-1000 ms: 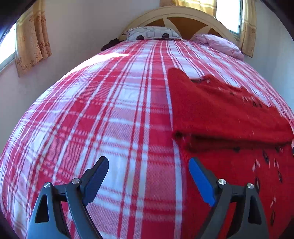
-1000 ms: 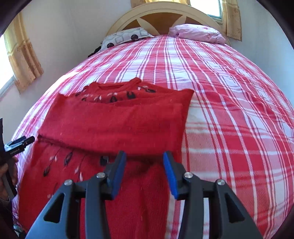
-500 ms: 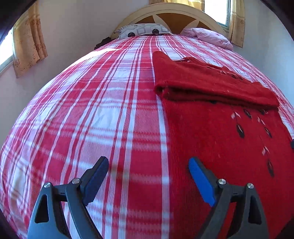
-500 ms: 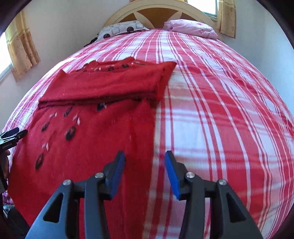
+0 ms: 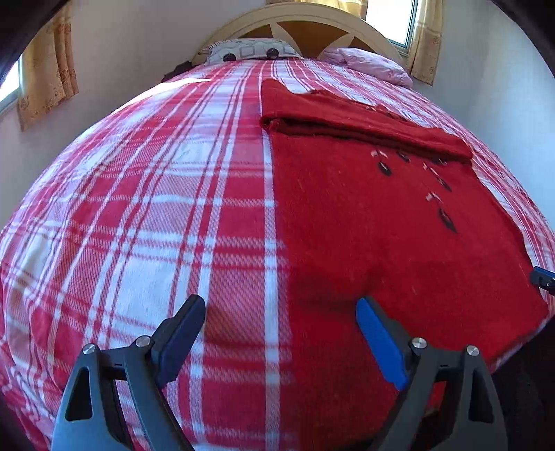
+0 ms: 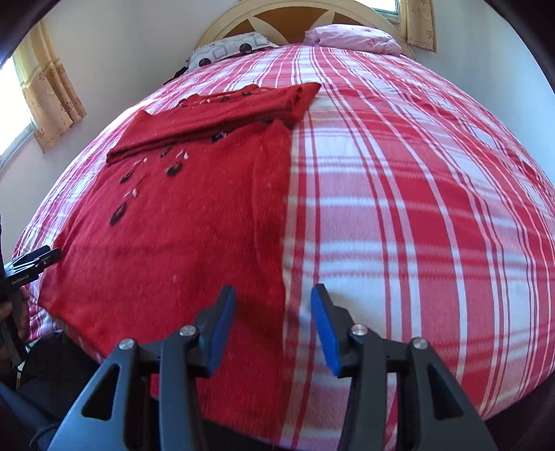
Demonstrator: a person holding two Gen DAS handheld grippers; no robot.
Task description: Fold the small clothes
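A red knitted sweater (image 5: 381, 222) (image 6: 180, 222) with small black and white motifs lies flat on the plaid bed. Its sleeves are folded across the chest as a band (image 5: 347, 121) (image 6: 222, 111) at the far end. My left gripper (image 5: 281, 312) hovers open over the sweater's left side edge near the hem, nothing between its fingers. My right gripper (image 6: 274, 301) stands open over the sweater's right side edge, near the hem, with its jaws straddling that edge and no cloth pinched. The other gripper's tip shows at each view's margin (image 5: 543, 277) (image 6: 33, 262).
The bed carries a red and white plaid blanket (image 5: 138, 225) (image 6: 399, 208). At the head stand a patterned pillow (image 5: 249, 52), a pink pillow (image 5: 371, 64) and an arched headboard (image 5: 305, 20). Curtained windows flank the bed. The foot edge of the bed (image 6: 242, 433) lies just below the grippers.
Both grippers have drawn back from the folded sleeve band toward the sweater's hem at the foot of the bed. Their openings look the same. The sweater has not moved.
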